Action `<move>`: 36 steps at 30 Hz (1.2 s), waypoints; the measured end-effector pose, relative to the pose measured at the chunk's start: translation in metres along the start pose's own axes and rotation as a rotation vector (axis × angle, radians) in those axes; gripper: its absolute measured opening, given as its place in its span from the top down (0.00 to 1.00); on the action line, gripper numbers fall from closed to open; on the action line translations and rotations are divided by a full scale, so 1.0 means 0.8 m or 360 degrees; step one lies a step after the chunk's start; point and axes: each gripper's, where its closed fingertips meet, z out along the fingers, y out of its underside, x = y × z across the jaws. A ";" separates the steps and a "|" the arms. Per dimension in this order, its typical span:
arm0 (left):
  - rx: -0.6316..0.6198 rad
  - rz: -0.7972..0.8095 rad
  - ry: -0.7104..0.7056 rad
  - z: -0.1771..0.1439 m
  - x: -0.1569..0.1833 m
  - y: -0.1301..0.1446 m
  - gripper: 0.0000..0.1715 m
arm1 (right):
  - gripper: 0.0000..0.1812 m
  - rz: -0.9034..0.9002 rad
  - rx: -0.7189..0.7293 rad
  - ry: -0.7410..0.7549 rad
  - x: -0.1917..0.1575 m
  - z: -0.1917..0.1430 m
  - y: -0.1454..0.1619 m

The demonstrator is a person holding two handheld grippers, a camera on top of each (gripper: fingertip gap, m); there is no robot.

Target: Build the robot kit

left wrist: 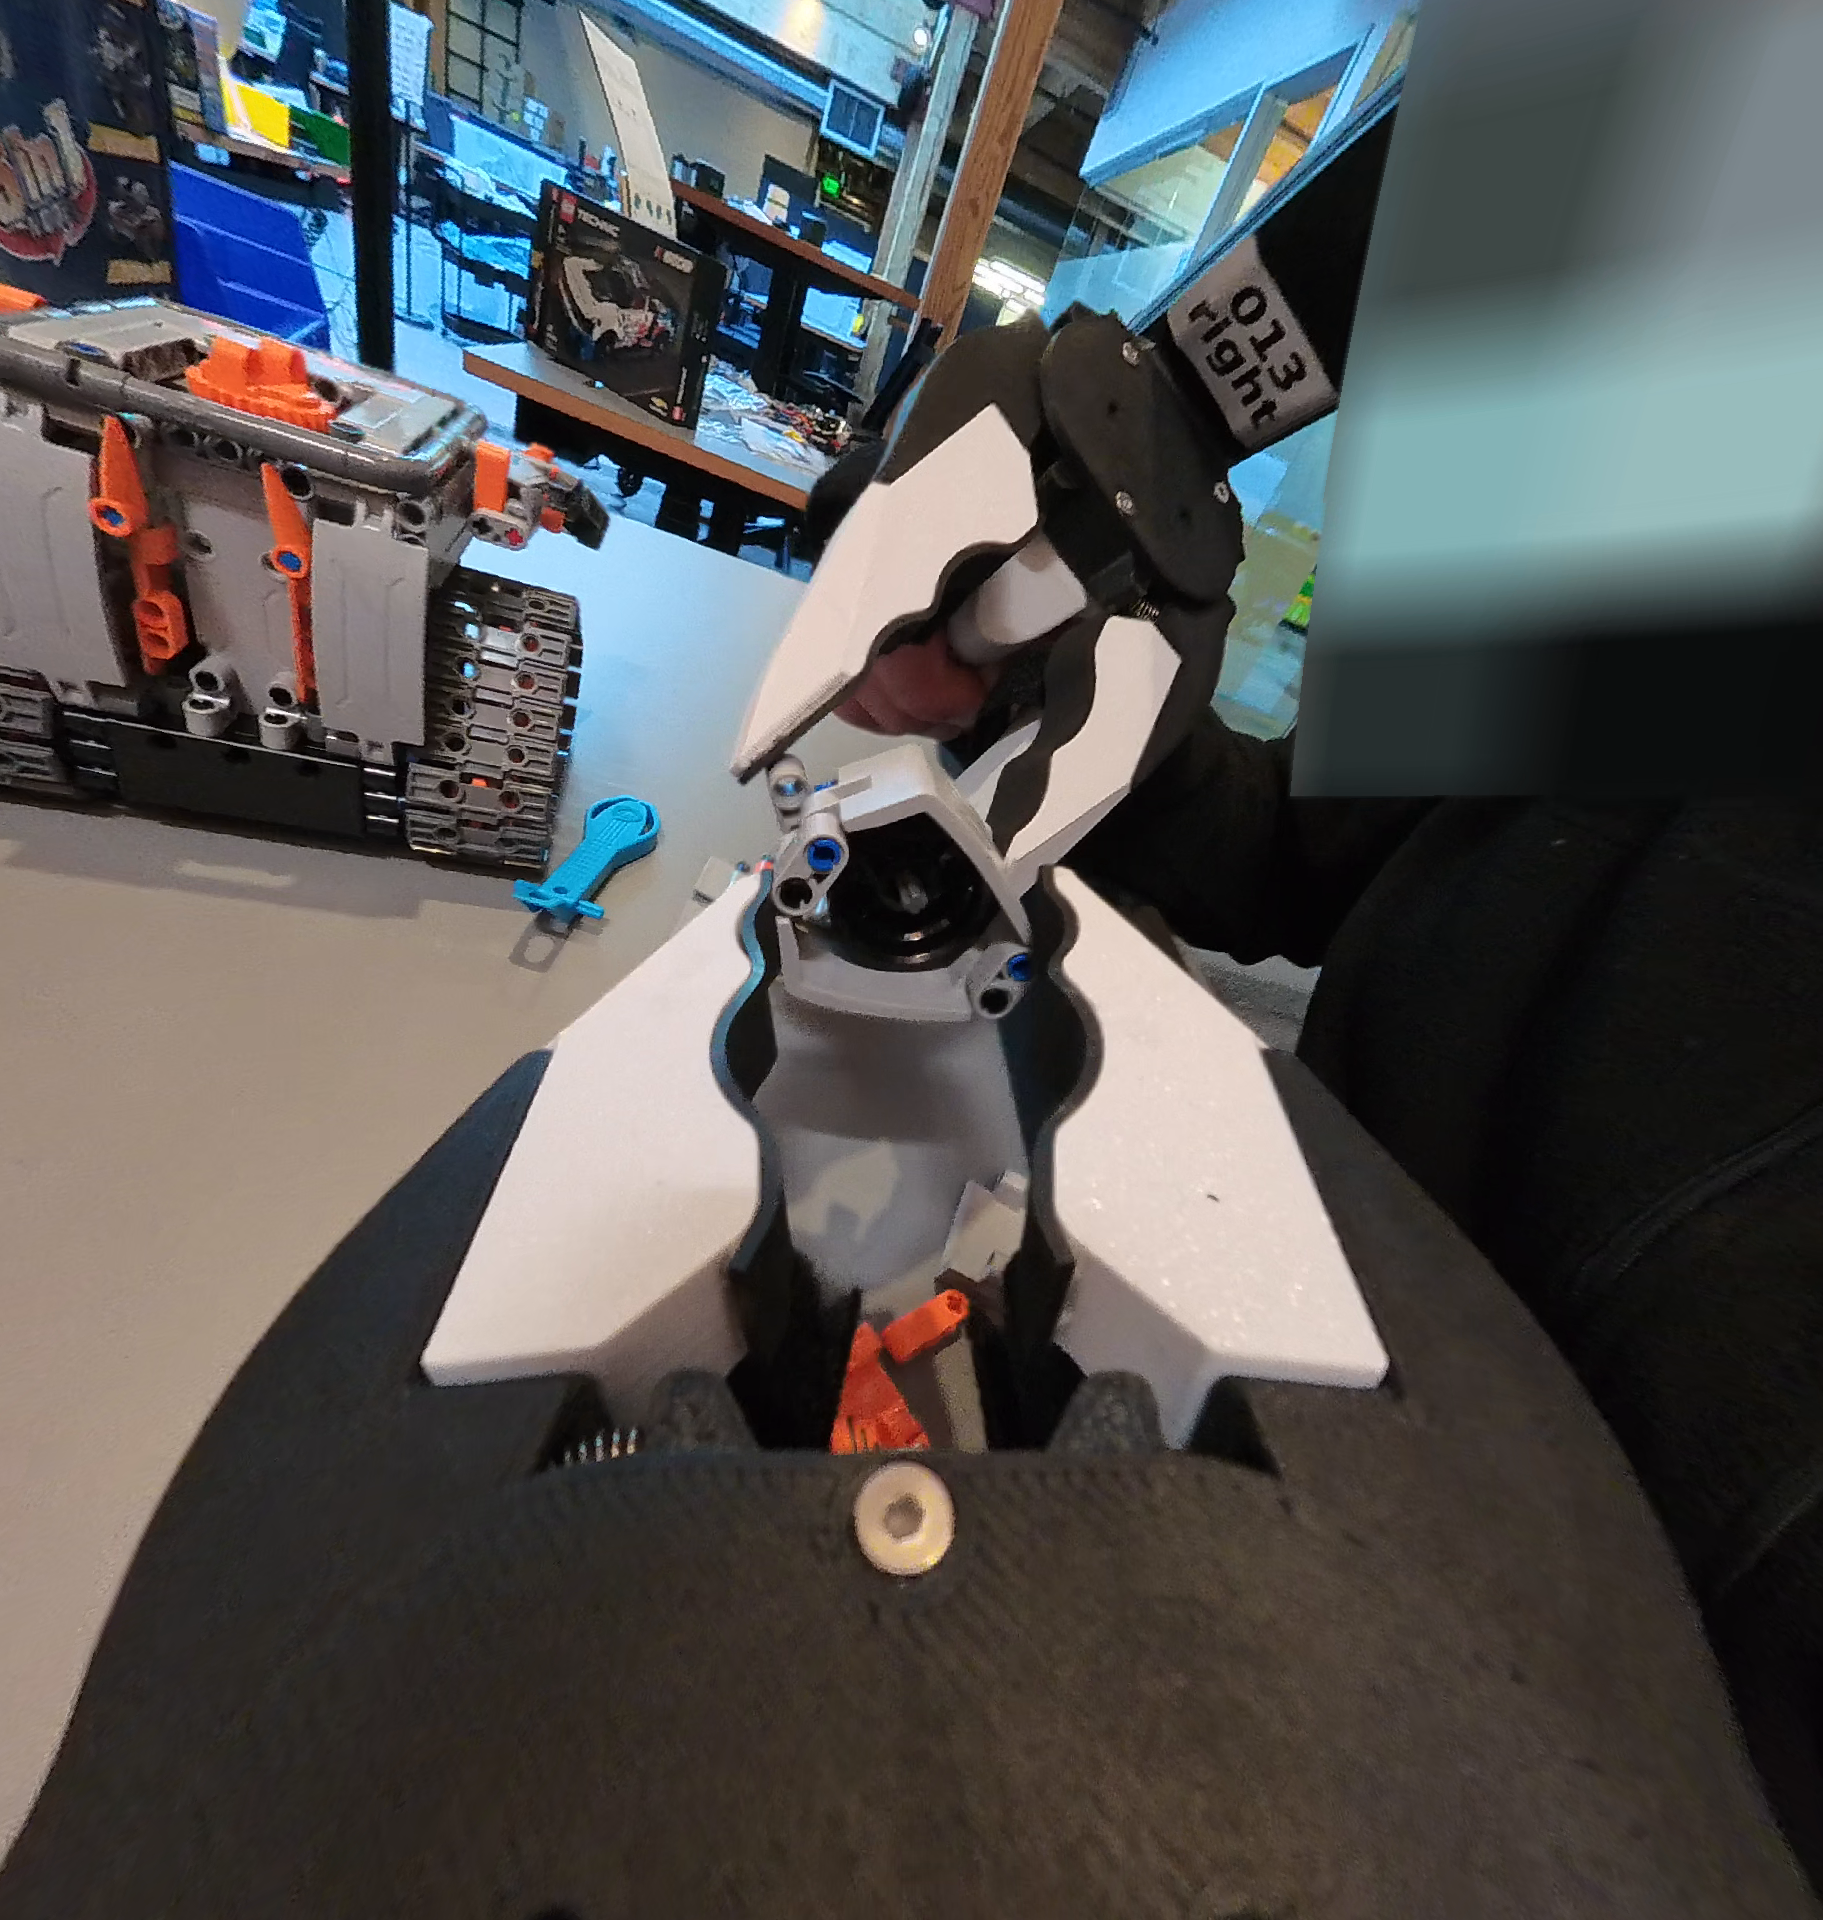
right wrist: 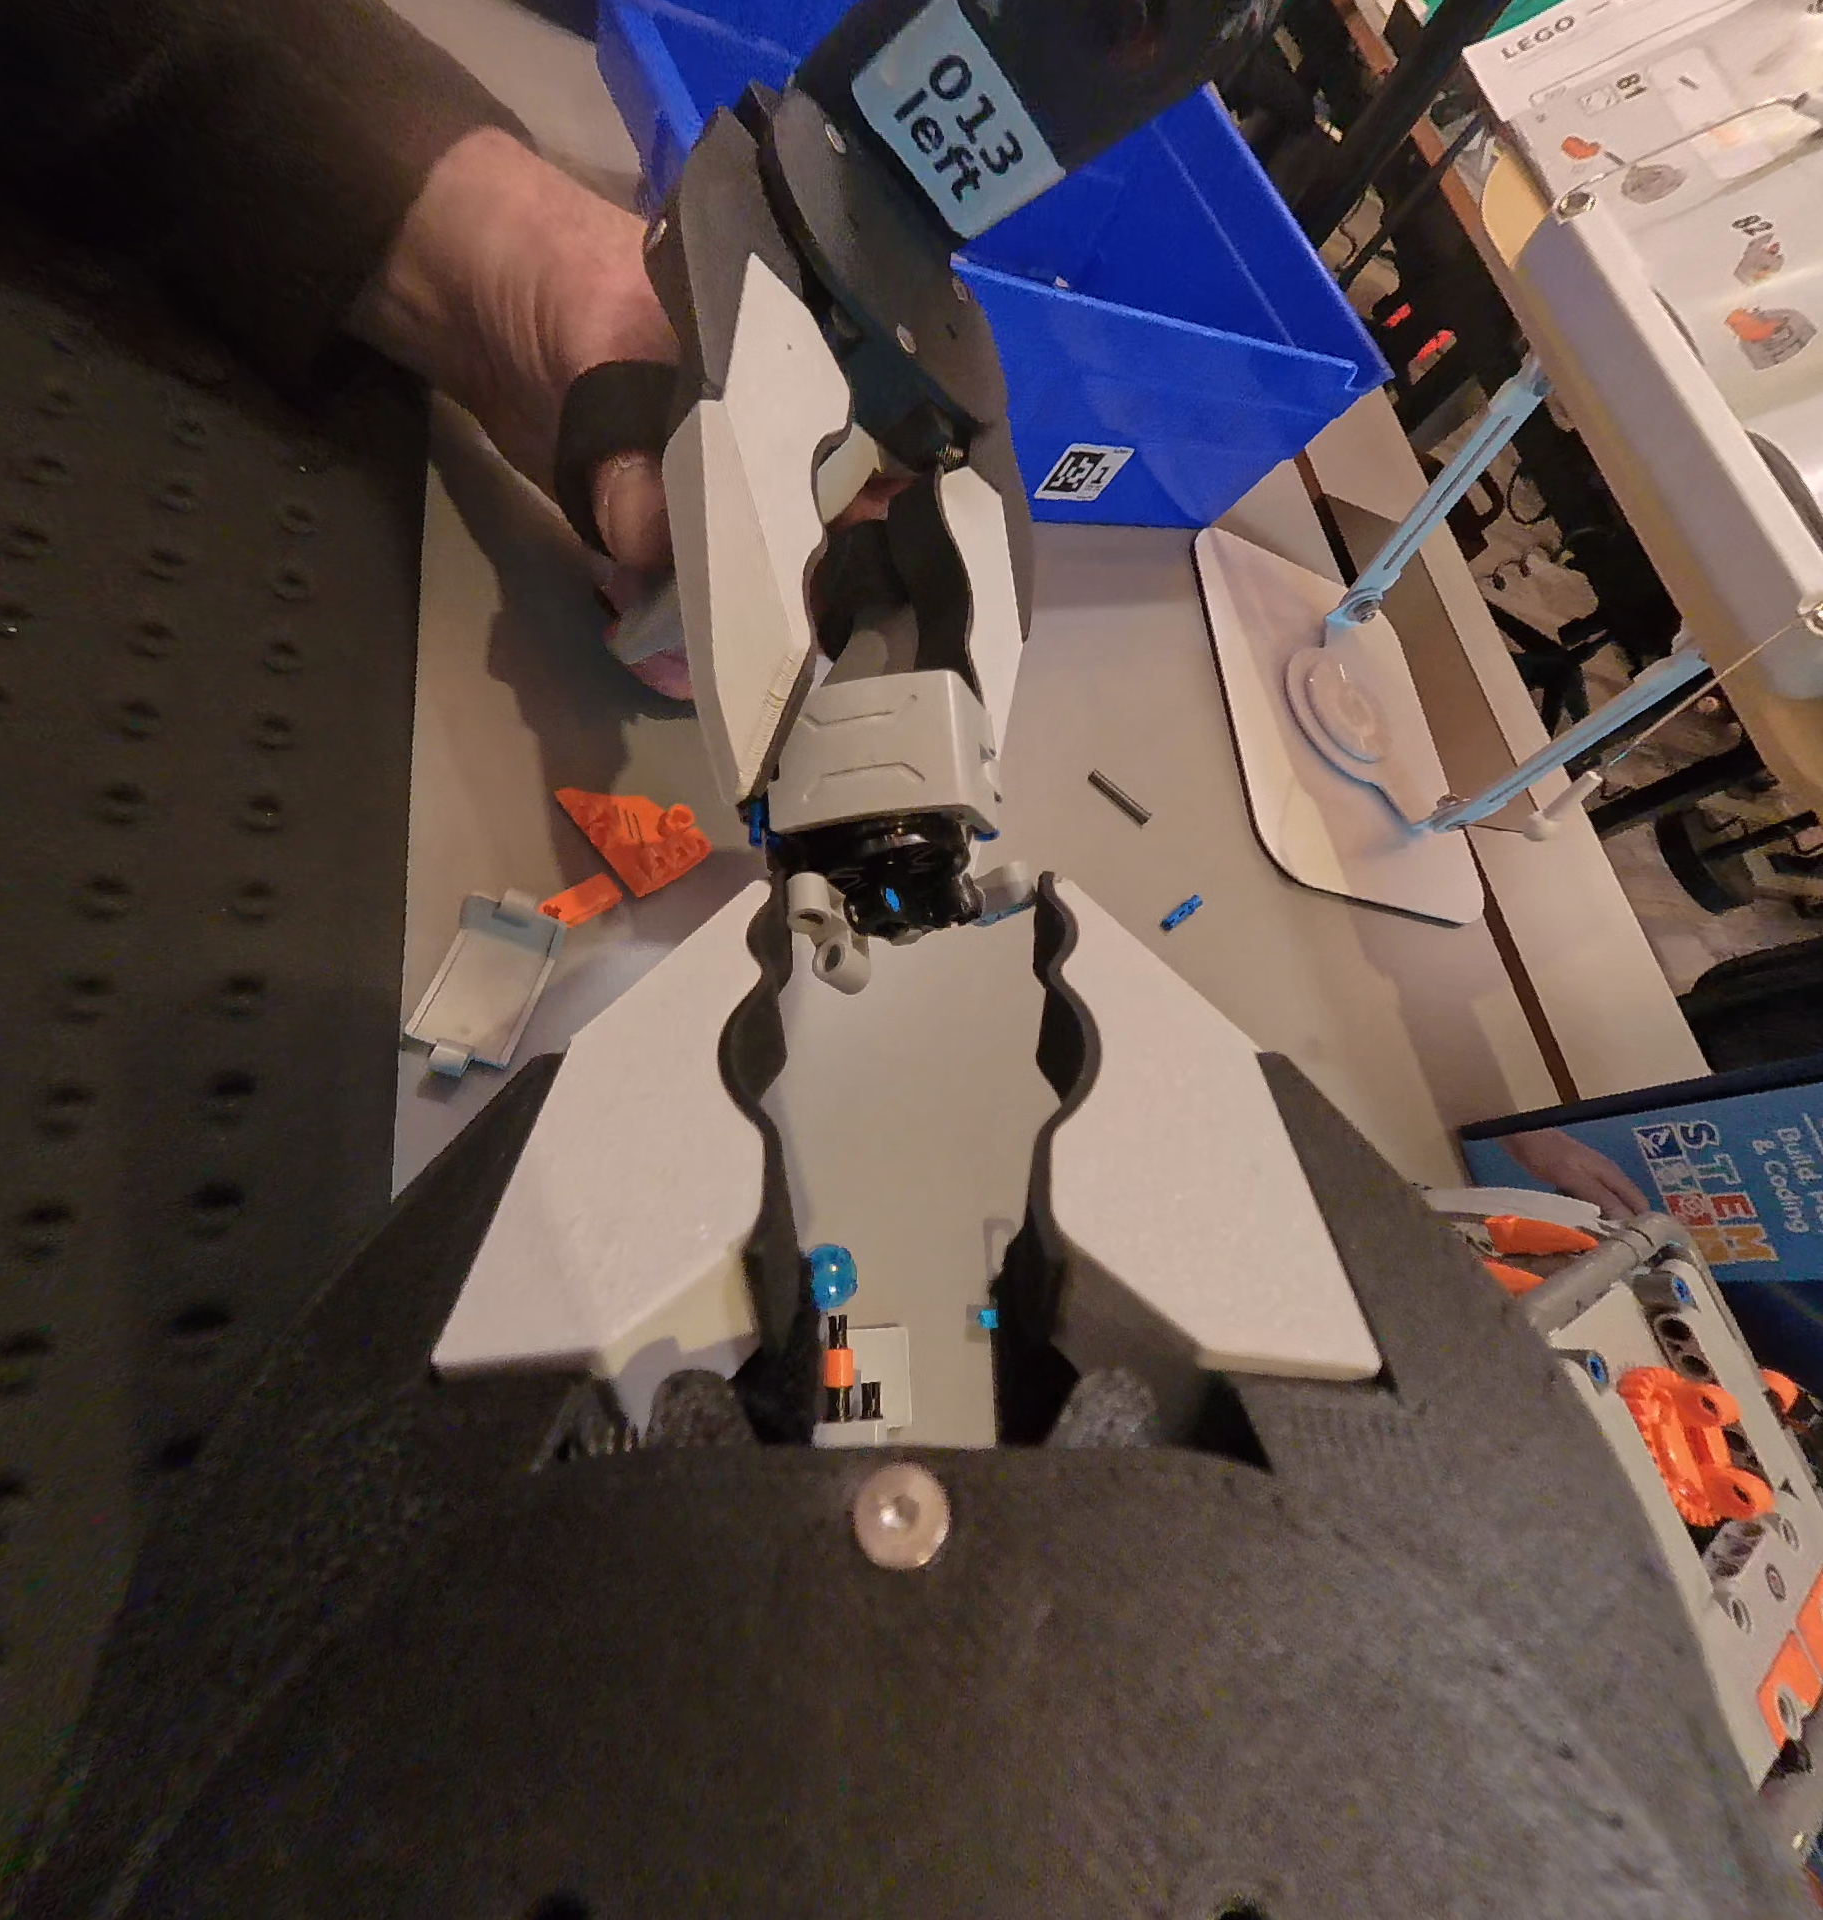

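My left gripper (left wrist: 902, 904) is shut on a grey brick-built module (left wrist: 886, 1091) with a black round core and blue pins, held above the table. In the right wrist view the left gripper (right wrist: 876, 769) comes from above, holding the same module (right wrist: 886, 758). My right gripper (right wrist: 907, 914) is open, and its fingertips (right wrist: 772, 914) flank the module's black round end (right wrist: 907, 883). In the left wrist view the right gripper (left wrist: 907, 795) straddles the module's far end, jaws apart. A hand holds each gripper.
A grey and orange tracked brick vehicle (left wrist: 211, 582) stands at the left, with a teal brick separator (left wrist: 600, 847) beside it. Below lie orange pieces (right wrist: 637, 831), a grey panel (right wrist: 481, 977), a black axle (right wrist: 1120, 798) and a blue pin (right wrist: 1180, 911). A blue bin (right wrist: 1146, 343) and a booklet stand (right wrist: 1333, 727) sit behind. Less than 4 cm separates the two grippers' tips. Both grippers' tips are roughly 15 cm from the teal brick separator (left wrist: 600, 847).
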 end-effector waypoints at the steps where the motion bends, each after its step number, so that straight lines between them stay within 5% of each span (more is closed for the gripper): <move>1: 0.0010 -0.0019 0.0015 0.000 0.001 -0.001 0.73 | 0.75 -0.0008 0.0009 0.0005 0.000 0.000 -0.001; 25: 0.0486 -0.0276 0.0053 0.006 -0.014 -0.057 0.73 | 0.75 0.0046 0.0008 0.0423 0.038 -0.013 -0.010; 36: 0.0676 -0.0398 0.0176 0.010 -0.009 -0.078 0.73 | 0.69 0.0447 0.0388 0.0206 0.044 -0.030 -0.034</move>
